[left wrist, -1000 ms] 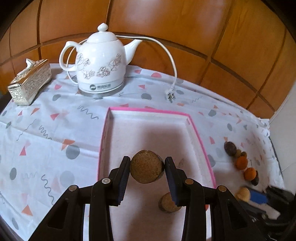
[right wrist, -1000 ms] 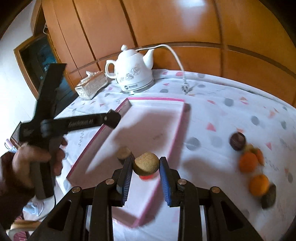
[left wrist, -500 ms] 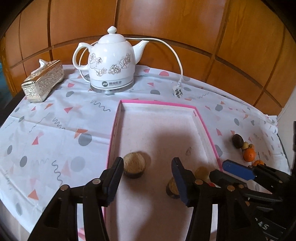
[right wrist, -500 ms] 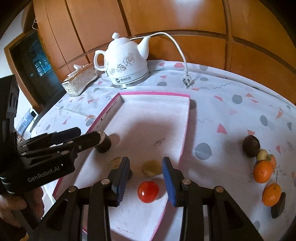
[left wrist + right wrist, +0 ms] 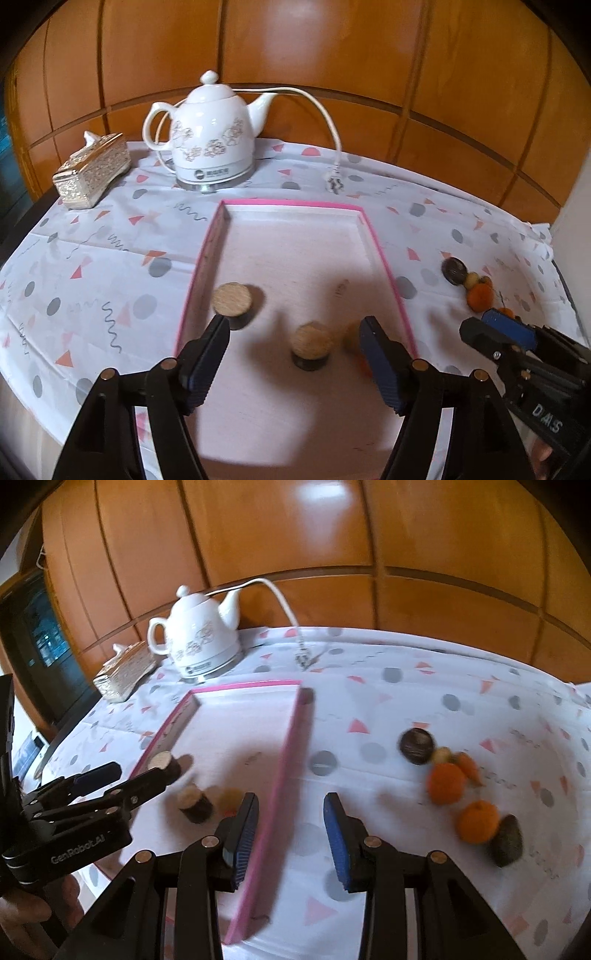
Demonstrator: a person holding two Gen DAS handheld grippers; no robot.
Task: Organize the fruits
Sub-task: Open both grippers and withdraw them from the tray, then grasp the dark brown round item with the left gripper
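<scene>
A pink-rimmed tray holds two brown cut-topped fruits, plus a yellowish fruit and a red one half hidden behind my left finger. My left gripper hovers over the tray's near end; its jaws are opening and nothing is pressed between them. My right gripper is open and empty above the tray's right rim. Loose on the cloth to its right lie a dark round fruit, two oranges, a small carrot and a dark avocado.
A white kettle with its cord and plug stands behind the tray, and a gold tissue box sits at the back left. Wooden panels close off the far side. The patterned cloth hangs over the table's edges.
My left gripper let the brown fruit down into the tray, spread its jaws and drew back. My right gripper released the yellowish fruit in the tray and swung right toward the loose fruits.
</scene>
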